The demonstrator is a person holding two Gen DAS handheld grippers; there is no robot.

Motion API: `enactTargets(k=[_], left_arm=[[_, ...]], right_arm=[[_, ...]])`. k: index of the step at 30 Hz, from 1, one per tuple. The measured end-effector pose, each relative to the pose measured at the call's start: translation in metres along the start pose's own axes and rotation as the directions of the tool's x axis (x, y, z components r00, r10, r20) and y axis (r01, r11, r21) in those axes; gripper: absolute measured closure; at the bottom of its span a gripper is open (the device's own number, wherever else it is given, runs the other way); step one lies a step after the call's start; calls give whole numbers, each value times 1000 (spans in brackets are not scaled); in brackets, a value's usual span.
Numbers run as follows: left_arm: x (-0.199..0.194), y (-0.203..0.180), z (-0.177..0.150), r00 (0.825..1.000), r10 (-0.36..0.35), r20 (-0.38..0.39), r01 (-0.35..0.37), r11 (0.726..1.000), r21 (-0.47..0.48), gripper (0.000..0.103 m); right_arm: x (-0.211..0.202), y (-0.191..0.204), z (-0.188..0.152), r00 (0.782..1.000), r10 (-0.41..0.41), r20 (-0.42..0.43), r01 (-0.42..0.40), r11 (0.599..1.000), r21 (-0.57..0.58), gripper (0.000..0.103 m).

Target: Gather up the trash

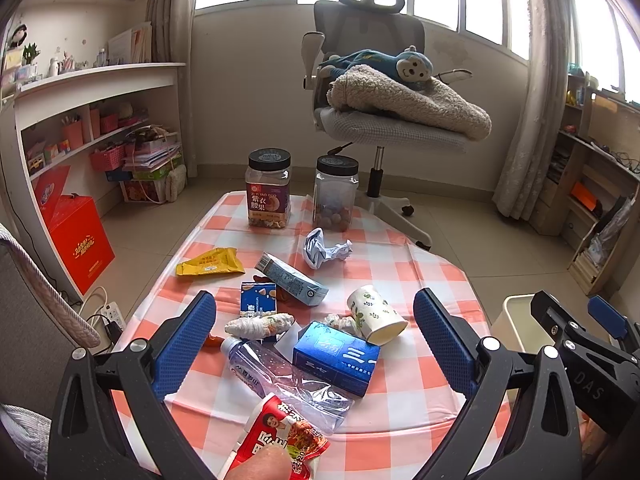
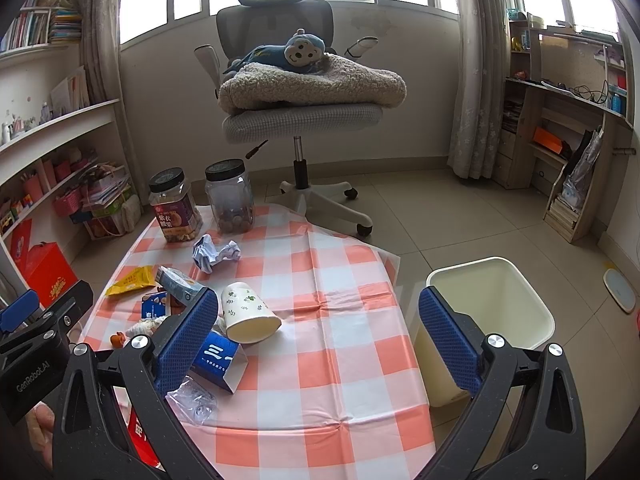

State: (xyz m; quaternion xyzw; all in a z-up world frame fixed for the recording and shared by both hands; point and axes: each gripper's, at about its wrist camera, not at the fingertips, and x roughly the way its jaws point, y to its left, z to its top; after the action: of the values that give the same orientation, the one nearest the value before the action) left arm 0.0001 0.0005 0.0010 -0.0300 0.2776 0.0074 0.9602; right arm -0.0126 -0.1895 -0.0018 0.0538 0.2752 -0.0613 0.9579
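- Trash: strewn over the near-left part of the checked table (image 2: 340, 360).
- Paper cup (image 1: 376, 316): on its side, mouth toward the camera, touching the blue box (image 1: 338, 358).
- Clear bottle (image 1: 280, 376): crushed, lying flat at the near edge, beside the red wrapper (image 1: 280, 438).
- Milk carton (image 1: 292, 280): lying flat, with a small blue carton (image 1: 258, 300) just beside it.
- Yellow wrapper (image 1: 210, 267): flat, at the left edge.
- Paper ball (image 1: 324, 250): crumpled, near two jars (image 1: 269, 194).
- Bin (image 2: 488, 320): white, on the floor just right of the table.
- Left claw (image 1: 316, 340): jaws wide apart, holding nothing, above the trash.
- Right claw (image 2: 320, 340): jaws wide apart, holding nothing, between trash and bin.
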Motion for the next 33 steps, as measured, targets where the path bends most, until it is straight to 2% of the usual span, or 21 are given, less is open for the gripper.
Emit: enactTargets(k=[33], left_arm=[[-2,7,-4,1000,1,-8,-1,1000,0,7]], right_arm=[[2,2,-2,1000,-2,-5,2,1000,-4,7]])
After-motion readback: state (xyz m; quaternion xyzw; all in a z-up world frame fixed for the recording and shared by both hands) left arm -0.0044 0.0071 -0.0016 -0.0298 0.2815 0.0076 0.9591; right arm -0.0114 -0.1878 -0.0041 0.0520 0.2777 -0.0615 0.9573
